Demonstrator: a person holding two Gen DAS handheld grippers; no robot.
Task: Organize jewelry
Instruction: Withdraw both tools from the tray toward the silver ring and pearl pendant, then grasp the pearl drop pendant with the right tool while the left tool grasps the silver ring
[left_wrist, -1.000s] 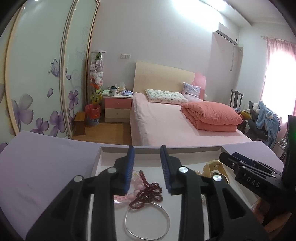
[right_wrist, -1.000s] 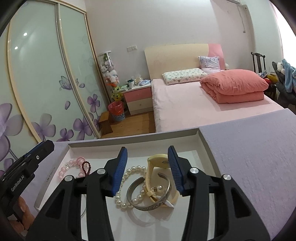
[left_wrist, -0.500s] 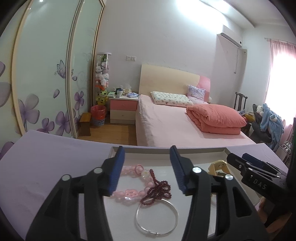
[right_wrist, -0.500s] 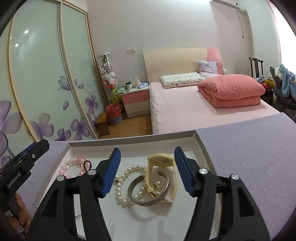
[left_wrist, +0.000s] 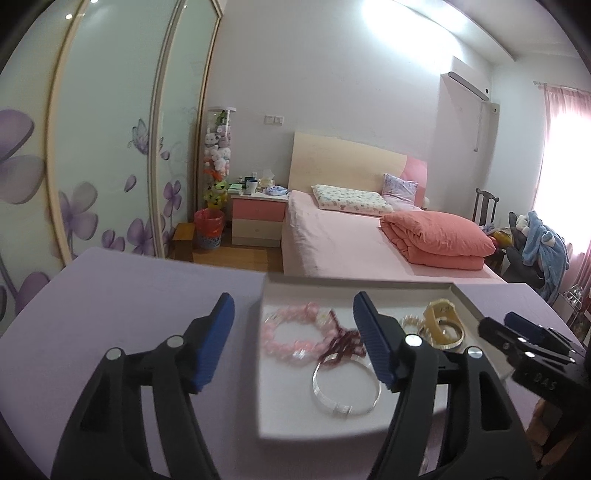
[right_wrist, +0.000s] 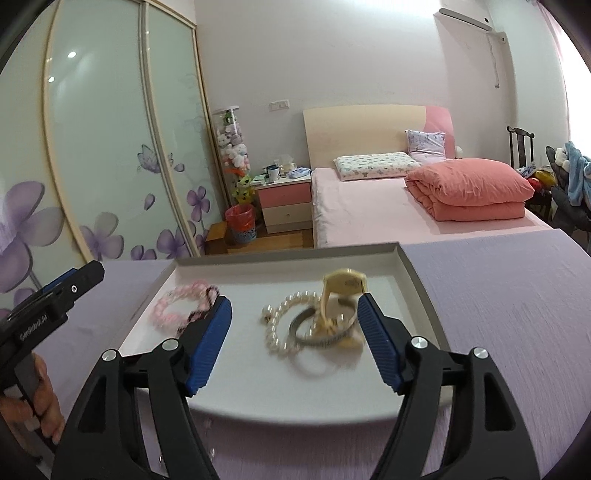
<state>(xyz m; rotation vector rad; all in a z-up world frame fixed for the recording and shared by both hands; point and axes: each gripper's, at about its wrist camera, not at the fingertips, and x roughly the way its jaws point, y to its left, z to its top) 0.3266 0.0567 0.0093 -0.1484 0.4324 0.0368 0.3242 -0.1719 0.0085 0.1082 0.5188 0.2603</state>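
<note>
Two hand-held grippers hover over a white tray (right_wrist: 413, 280) on a purple table (right_wrist: 517, 314). The left gripper (left_wrist: 293, 339) and right gripper (right_wrist: 293, 332) have just been opening wide, gripping nothing. Bracelets (right_wrist: 295, 325) lie inside the tray. A pink bed (right_wrist: 388, 214) stands beyond.

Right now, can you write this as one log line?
left gripper: jaws just opened, empty | right gripper: jaws just opened, empty | jewelry: all in tray | pearl bracelet: untouched

White shallow tray (right_wrist: 413, 273) on lilac tabletop. Left half: pink bead bracelet (left_wrist: 291, 332) at 10 o'clock, dark red bead string (left_wrist: 340, 345) touching it, thin silver bangle (left_wrist: 345, 386) flat at 6. Right half: pearl bracelet (right_wrist: 282, 325), grey cuff (right_wrist: 317, 334), cream watch (right_wrist: 343, 286) tilted up, overlapping.
</note>
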